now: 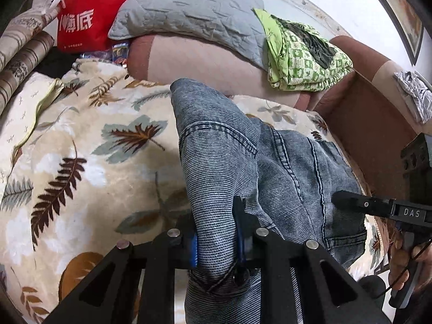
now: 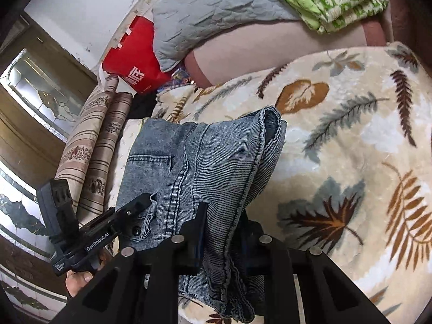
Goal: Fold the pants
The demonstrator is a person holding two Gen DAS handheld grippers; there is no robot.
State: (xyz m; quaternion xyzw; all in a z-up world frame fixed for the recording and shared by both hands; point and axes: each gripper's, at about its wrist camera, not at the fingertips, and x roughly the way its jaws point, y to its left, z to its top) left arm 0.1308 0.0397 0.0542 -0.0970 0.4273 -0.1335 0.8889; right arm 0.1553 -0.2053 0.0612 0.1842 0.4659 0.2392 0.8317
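Blue denim pants [image 1: 216,148] hang in a raised fold over a leaf-patterned blanket [image 1: 94,162]. My left gripper [image 1: 214,222] is shut on a bunched ridge of the denim, which runs up between its blue pads. At the right edge of the left wrist view my right gripper [image 1: 340,199] reaches onto the pants, held by a hand [image 1: 405,264]. In the right wrist view the right gripper [image 2: 222,222] is shut on a hemmed edge of the pants [image 2: 205,156], lifted off the blanket [image 2: 351,148]. The left gripper [image 2: 143,201] grips the denim at the left, beside a back pocket.
A grey quilted pillow [image 1: 189,8], a red bag [image 1: 89,13] and a folded green cloth [image 1: 299,56] lie at the back on a pink and brown sofa back [image 1: 202,62]. Striped bolsters [image 2: 91,148] sit by a glazed wooden door [image 2: 40,94]. A brown armrest [image 1: 378,135] stands to the right.
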